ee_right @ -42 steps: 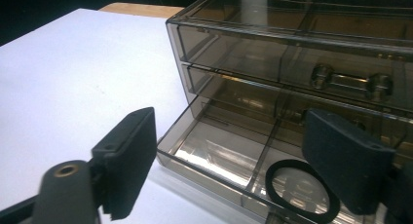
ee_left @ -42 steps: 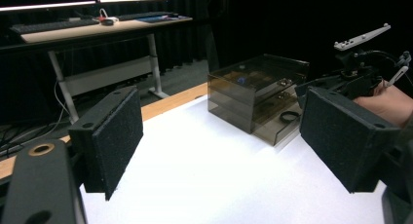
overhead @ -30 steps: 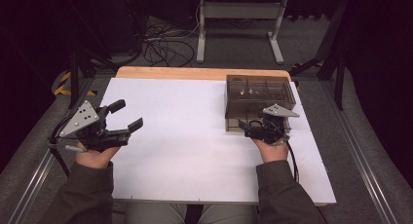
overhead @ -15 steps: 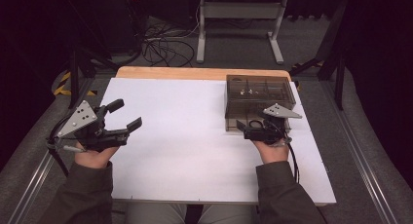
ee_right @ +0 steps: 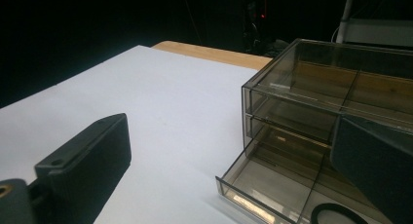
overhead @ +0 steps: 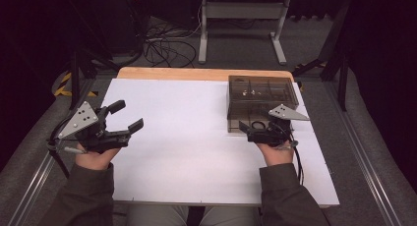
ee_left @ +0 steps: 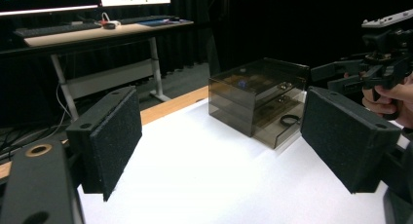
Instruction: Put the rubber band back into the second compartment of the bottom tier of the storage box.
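The drawer box (overhead: 262, 100) stands on the bench (overhead: 187, 113). Its bottom drawer (ee_right: 272, 185) juts out in front of it. A ring (ee_right: 338, 215) lies in that drawer.

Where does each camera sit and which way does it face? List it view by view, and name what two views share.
High view: above the person's side, looking forward and down at the white table; forearms, left hand-held gripper and right hand-held gripper show.
Left gripper view: rides that gripper, looking across the table at the smoked drawer box; its open jaws show.
Right gripper view: close beside the box, over its pulled-out bottom drawer; its open jaws show.
Shared: both gripper views show the black ring in the drawer.
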`<state>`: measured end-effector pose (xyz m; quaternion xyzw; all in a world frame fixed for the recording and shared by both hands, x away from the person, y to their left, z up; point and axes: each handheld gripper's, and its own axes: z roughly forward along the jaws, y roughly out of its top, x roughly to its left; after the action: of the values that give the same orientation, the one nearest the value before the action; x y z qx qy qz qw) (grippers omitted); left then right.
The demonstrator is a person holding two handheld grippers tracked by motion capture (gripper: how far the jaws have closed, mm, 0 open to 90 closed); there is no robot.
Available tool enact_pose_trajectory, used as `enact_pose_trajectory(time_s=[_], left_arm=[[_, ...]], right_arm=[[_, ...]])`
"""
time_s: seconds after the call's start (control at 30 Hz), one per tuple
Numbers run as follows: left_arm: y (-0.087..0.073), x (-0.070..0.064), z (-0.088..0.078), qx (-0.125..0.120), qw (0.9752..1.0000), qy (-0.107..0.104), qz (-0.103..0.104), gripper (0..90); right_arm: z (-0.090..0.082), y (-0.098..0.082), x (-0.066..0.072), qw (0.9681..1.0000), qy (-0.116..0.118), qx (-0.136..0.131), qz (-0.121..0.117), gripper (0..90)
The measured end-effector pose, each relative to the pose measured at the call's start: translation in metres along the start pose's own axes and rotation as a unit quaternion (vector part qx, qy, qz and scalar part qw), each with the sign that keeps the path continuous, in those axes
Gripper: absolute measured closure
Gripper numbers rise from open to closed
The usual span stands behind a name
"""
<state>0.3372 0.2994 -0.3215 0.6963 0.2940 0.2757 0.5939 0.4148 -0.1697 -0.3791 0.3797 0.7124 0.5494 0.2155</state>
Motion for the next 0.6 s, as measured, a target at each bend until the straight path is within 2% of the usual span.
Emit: enact_pose_trajectory(time_s=[0.6], left_arm=[[0.0, 0.001, -0.002, 0.0, 1.0, 0.002, 0.001, 16.0]], right_arm=[[-0.018, 0.008, 0.001, 0.9992, 0.012, -0.039, 0.006, 0.1]])
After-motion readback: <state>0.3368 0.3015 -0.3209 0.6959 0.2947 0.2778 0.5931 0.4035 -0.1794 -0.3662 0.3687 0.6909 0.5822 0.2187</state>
